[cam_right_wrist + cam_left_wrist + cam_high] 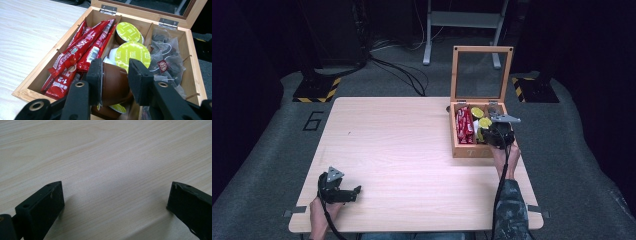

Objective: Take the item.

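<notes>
A wooden box (455,145) (25,90) with its glass lid (481,75) raised stands at the table's right side. Inside lie red sachets (80,52) (464,125) on the left, green-topped capsules (128,31) (484,121) in the middle and clear-wrapped dark tea bags (167,60) on the right. My right gripper (115,76) (498,134) is over the middle compartment, shut on a brown capsule (113,83) held on its side. My left gripper (354,192) (115,197) rests open on the bare table (105,157) near the front left, nothing between its jaws.
The light wooden table (402,145) has wide free room left of the box. Grey carpet with a painted "6" (313,120) surrounds it. Stand bases with yellow-black tape (317,90) and cables (402,70) lie beyond the far edge.
</notes>
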Demonstrator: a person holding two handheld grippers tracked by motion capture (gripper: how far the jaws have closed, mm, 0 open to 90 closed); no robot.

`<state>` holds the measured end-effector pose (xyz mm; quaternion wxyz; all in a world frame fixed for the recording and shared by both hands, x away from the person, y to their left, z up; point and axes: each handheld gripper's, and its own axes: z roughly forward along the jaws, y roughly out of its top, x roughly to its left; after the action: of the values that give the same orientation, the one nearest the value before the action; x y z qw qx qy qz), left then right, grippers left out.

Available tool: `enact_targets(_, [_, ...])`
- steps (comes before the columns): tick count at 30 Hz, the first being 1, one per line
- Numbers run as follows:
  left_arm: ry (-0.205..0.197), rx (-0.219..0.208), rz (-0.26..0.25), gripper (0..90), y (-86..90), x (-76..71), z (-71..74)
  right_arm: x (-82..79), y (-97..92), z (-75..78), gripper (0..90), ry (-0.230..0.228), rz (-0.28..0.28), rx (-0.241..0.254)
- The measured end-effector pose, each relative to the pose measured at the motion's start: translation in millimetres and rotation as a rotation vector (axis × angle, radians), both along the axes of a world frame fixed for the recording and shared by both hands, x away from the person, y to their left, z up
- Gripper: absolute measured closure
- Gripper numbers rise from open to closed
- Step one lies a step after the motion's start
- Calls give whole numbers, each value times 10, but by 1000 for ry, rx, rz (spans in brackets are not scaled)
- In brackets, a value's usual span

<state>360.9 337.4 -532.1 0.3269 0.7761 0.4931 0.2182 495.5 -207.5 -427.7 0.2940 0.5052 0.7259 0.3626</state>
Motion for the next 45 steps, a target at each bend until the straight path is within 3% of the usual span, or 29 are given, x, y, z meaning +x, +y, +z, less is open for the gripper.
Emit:
enact_targets(24, [1,0,-1,5,1,1,0,-96,183,255,637,-70,40,-10])
enact_targets(30, [1,0,-1,6,1,1,0,-74,221,253,637,-62,45,-3])
enact_targets(45, [0,0,0,6,0,0,0,-149,556,445,637,-115,123,-17])
